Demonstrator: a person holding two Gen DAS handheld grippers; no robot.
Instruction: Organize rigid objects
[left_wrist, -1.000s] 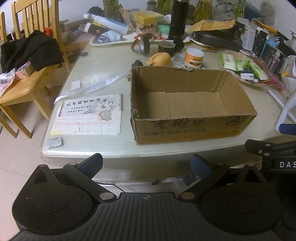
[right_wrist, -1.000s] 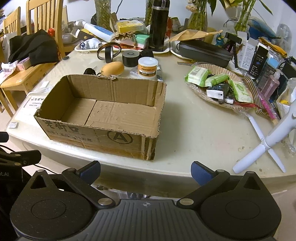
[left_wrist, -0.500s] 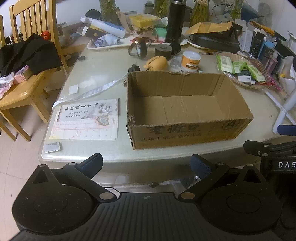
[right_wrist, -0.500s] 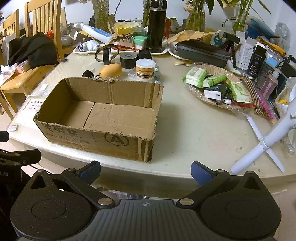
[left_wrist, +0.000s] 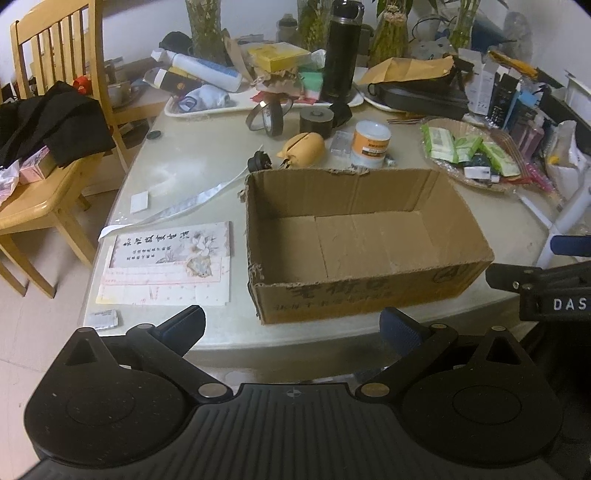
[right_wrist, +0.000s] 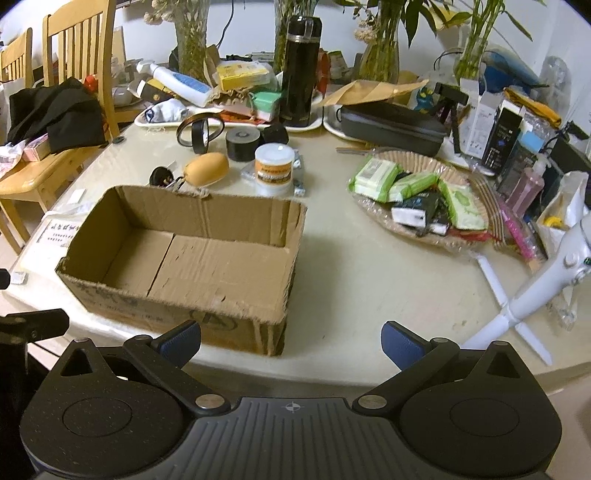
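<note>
Big round table (right_wrist: 369, 280) is pretty cluttered, with an empty cardboard box (left_wrist: 354, 240) sitting near its front edge. Behind the box: a white jar (right_wrist: 274, 168) and a yellow pouch (right_wrist: 207, 169). Left gripper (left_wrist: 291, 326) and right gripper (right_wrist: 290, 339) both spread wide, holding nothing.

Left gripper (left_wrist: 291, 326) open, empty; cardboard box (left_wrist: 369, 295) just ahead.

I see box (left_wrist: 365, 240) mid-frame on table (left_wrist: 192, 162); booklet (left_wrist: 170, 266) left of it, jar (left_wrist: 371, 142) above it.
</note>
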